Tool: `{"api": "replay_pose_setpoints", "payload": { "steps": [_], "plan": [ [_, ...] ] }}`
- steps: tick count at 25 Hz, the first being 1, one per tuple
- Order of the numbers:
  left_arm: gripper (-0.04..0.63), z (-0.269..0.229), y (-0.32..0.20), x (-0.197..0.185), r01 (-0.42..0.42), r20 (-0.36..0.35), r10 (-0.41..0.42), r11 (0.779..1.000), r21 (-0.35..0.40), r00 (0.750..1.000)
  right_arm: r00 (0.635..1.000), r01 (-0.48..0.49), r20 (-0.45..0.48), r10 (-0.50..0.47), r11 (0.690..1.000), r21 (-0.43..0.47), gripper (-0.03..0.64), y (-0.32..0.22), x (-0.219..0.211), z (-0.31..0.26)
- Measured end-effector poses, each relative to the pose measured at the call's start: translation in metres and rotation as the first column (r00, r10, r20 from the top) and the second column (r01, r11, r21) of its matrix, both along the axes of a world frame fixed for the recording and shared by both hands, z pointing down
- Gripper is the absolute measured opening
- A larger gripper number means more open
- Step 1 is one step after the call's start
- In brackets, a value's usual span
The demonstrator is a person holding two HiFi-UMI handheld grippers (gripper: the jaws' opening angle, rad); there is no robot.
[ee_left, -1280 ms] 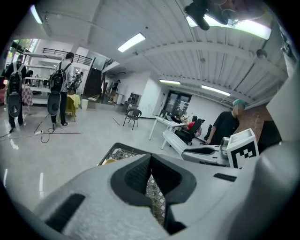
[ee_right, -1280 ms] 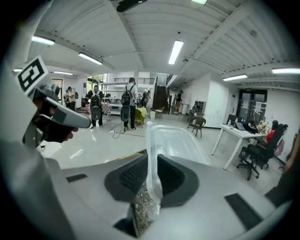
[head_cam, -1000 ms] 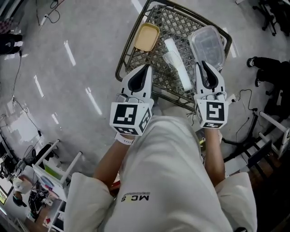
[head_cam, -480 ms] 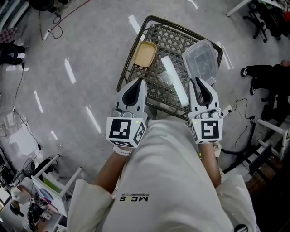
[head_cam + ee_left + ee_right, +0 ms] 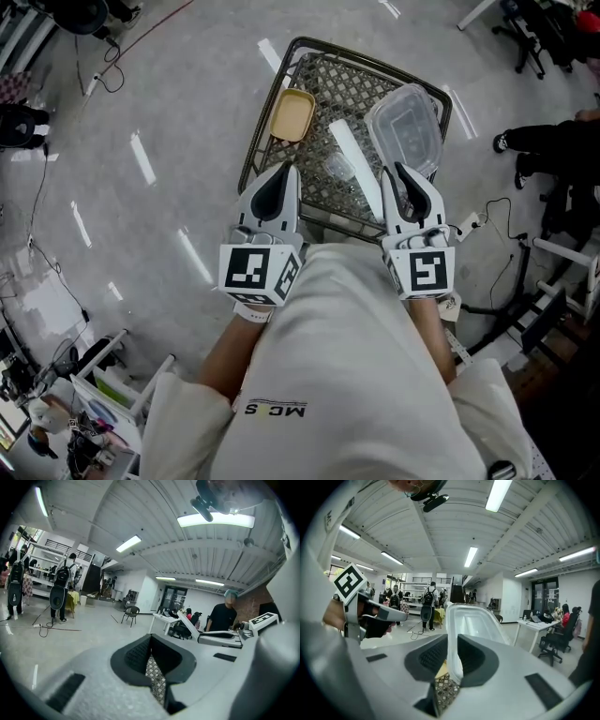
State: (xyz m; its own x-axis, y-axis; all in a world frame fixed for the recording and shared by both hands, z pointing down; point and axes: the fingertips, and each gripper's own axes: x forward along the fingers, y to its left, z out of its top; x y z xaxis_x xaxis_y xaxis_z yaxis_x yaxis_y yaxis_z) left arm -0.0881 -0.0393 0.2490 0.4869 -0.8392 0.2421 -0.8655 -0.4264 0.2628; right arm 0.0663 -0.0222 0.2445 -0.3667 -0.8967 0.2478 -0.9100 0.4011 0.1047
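Claw (image 5: 452, 641) on the right gripper is clamped on the rim of a clear plastic container (image 5: 471, 620), the thin wall pinched between the two dark pads and the tub sticking out straight ahead of the jaws. From the head view that right claw (image 5: 401, 173) holds the container (image 5: 405, 127) over the right part of a wire basket (image 5: 265, 105) that stands on the grey floor (image 5: 141, 112), and whether the tub touches the mesh cannot be told. The left claw (image 5: 151, 638) is closed with its pads meeting and nothing between them; only a patch of the basket mesh (image 5: 154, 679) shows below the pads. In the head view the left claw (image 5: 284, 173) hovers over the near left edge of the basket, well apart from the right one. A small tan dish (image 5: 292, 114) lies in the basket's far left corner, and a long white piece (image 5: 354, 171) lies slantwise on the mesh between the two claws, just beside the container. Both grippers are held out in front of the person's pale shirt (image 5: 347, 375).
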Motion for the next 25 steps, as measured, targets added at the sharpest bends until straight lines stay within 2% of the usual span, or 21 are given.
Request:
{"api": "replay_pose_setpoints", "payload": {
  "steps": [12, 25],
  "plan": [
    [0.025, 0.000, 0.006, 0.008, 0.002, 0.003, -0.002, 1.000, -0.003, 1.000, 1.000, -0.001, 0.024, 0.001, 1.000, -0.001, 0.077, 0.001, 0.014, -0.002],
    [0.025, 0.001, 0.007, 0.014, 0.008, 0.014, -0.008, 1.000, -0.007, 1.000, 1.000, 0.013, 0.005, -0.013, 1.000, 0.000, 0.077, 0.002, 0.019, 0.001]
  ]
}}
